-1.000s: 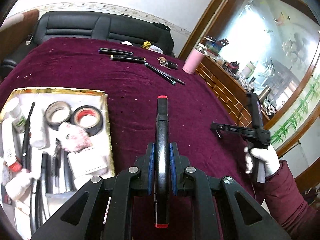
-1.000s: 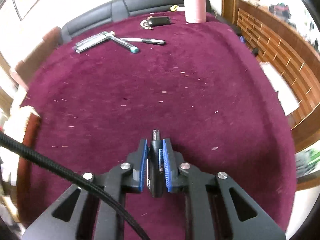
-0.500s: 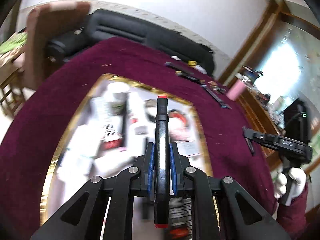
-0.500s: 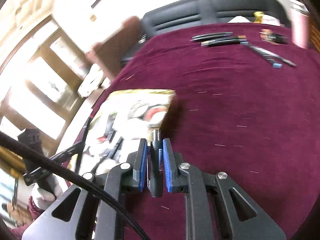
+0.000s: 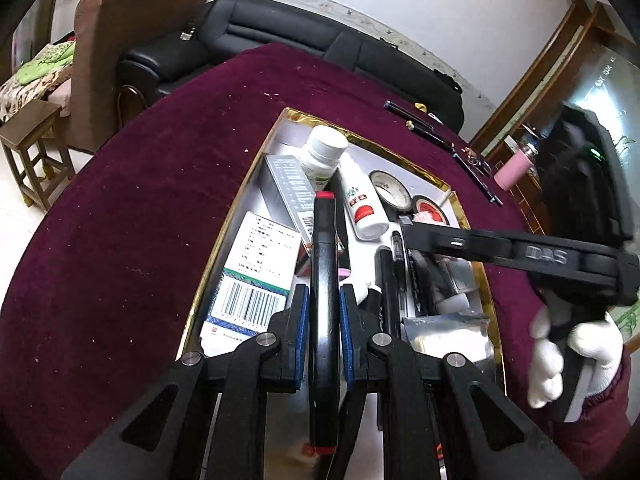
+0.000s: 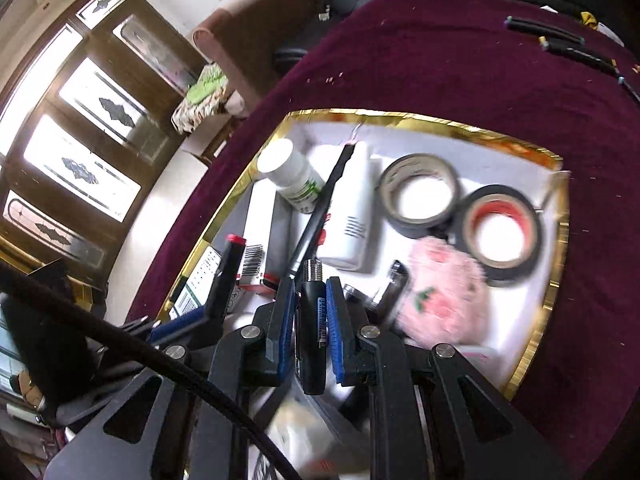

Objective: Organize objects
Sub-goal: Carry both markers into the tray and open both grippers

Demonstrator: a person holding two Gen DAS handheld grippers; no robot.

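I see the maroon table (image 5: 120, 240) carrying the gold-rimmed tray (image 6: 558, 240) of clutter. Above the tray, my left gripper (image 5: 324, 312) is clenched on a black red-tipped marker (image 5: 323, 264); my right gripper (image 6: 311, 312) is clenched on a small black cylinder (image 6: 311, 304).

Black red-capped marker (image 5: 323, 280) and small black cylinder (image 6: 312, 312) above gold-rimmed tray (image 6: 400, 118)

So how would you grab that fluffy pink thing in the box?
Take the fluffy pink thing across its soft middle, coming straight down from above. It lies open on top, with tape rolls crowding its far side, so a sideways approach looks blocked. Both tongs are full now.
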